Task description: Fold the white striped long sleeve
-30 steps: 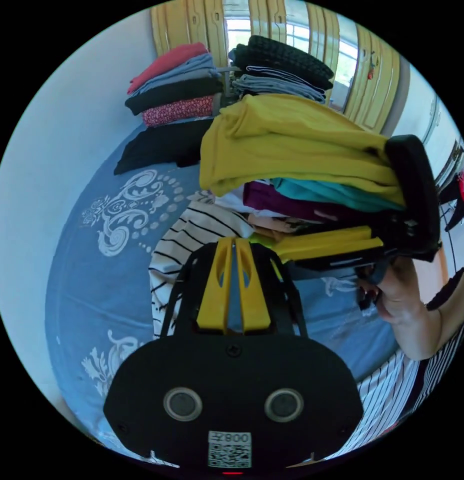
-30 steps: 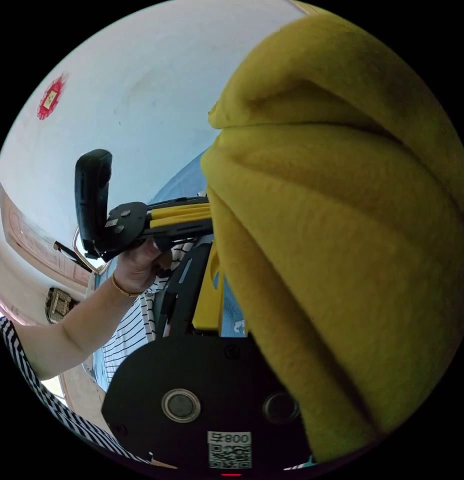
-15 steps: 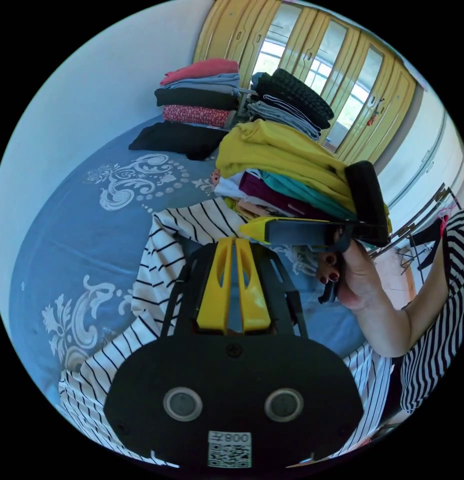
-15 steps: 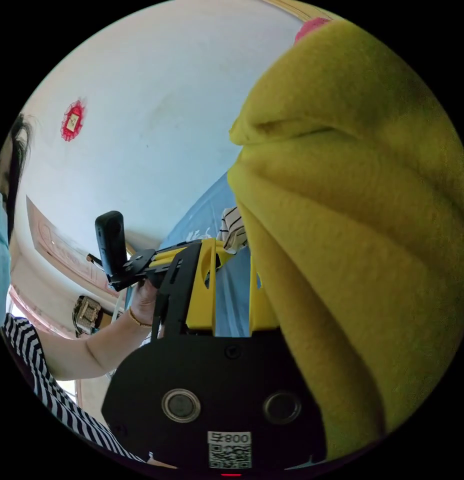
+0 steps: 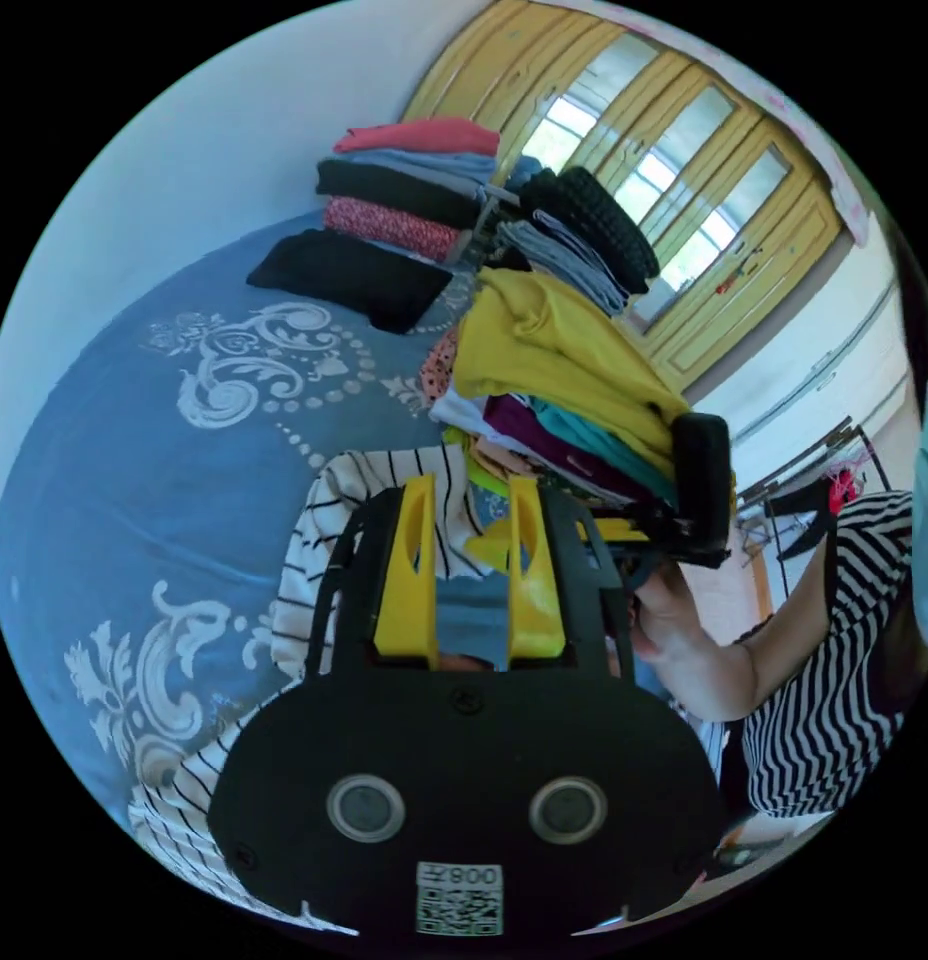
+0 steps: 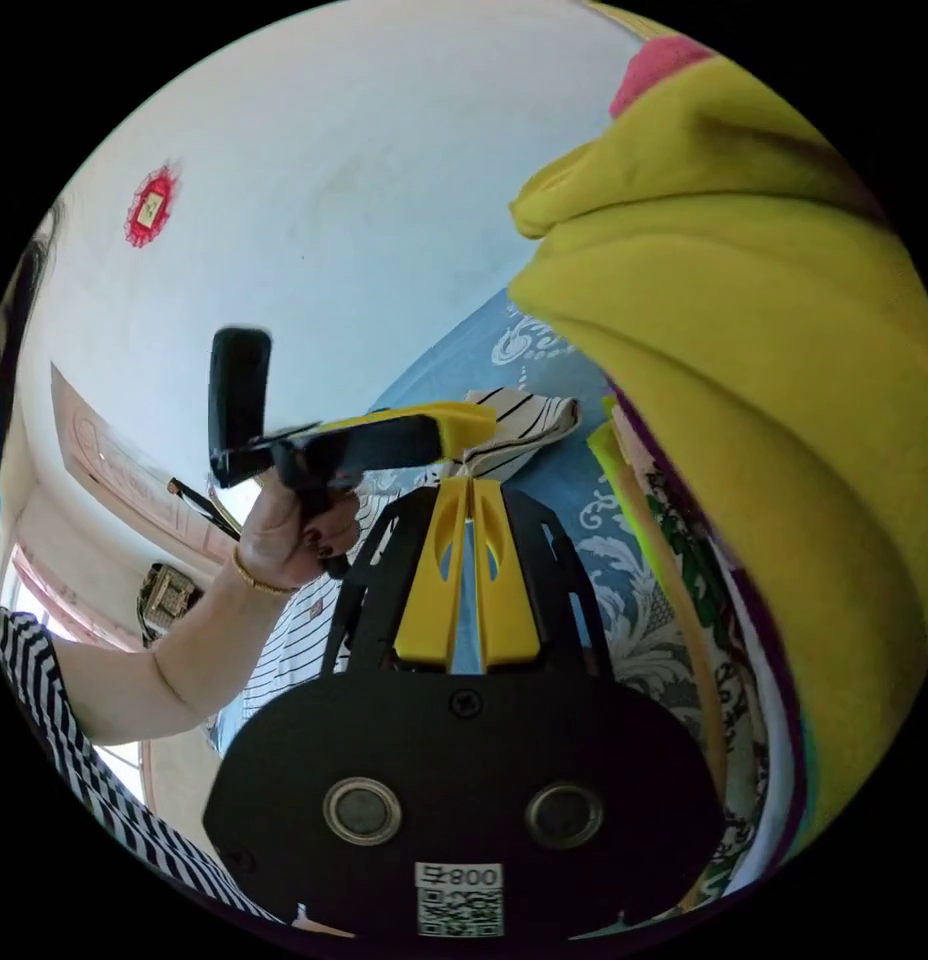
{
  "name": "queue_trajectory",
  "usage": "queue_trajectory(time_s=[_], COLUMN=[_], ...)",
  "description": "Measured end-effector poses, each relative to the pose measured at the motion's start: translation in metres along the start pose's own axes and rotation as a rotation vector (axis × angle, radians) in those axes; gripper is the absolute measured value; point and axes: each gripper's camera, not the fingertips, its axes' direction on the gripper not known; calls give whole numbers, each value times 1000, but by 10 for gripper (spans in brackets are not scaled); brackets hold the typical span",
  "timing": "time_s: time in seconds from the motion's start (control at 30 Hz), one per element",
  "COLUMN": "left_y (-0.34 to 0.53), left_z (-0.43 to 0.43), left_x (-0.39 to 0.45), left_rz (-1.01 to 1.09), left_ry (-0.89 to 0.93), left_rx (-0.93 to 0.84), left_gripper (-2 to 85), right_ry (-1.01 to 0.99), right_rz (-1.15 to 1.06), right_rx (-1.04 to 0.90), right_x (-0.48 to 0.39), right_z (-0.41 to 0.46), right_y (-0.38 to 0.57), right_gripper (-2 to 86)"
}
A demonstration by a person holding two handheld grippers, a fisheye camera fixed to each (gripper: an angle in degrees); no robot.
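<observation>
White black-striped long sleeve shirt [image 5: 384, 500] lies on the blue patterned bedsheet [image 5: 134, 450], just beside the yellow-topped clothes pile [image 5: 554, 360]. Since 0.5 s ago we see our left gripper [image 5: 469, 575] gone from closed to wide apart, empty; right gripper [image 6: 467, 560] now pinched together, gripping nothing.

Soft cloth striped shirt [image 5: 384, 480]; matt plastic left gripper [image 5: 469, 500].

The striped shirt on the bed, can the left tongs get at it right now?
Probably yes. The left tongs are open, with the striped shirt lying just past their tips on the blue bedspread; the clothes pile sits off to the side.
</observation>
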Motion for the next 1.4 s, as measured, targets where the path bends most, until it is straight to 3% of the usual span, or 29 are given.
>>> queue_trajectory(time_s=[0.07, 0.2, 0.37, 0.67, 1.13, 1.4], left_y=[-9, -3, 39, 174, 429, 567], left_z=[8, -5, -92, -293, -559, -648], left_x=[10, 18, 16, 6, 97, 140], left_rz=[54, 70, -29, -280, -434, -588], left_ry=[-69, -216, -158, 74, -19, -153], left_rx=[-139, -209, -2, 420, 693, 594], left_gripper=[92, 44, 17, 11, 10, 12], right_ry=[5, 14, -40, -226, -606, -693], right_rz=[-10, -10, -56, -336, -591, -609], right_rx=[-4, -5, 13, 111, -78, -310], right_x=[-9, -29, -63, -208, -486, -609], right_z=[2, 7, 5, -25, -18, 39], right_y=[-8, -27, -51, -101, -145, -138], right_gripper=[2, 2, 2, 3, 3, 3])
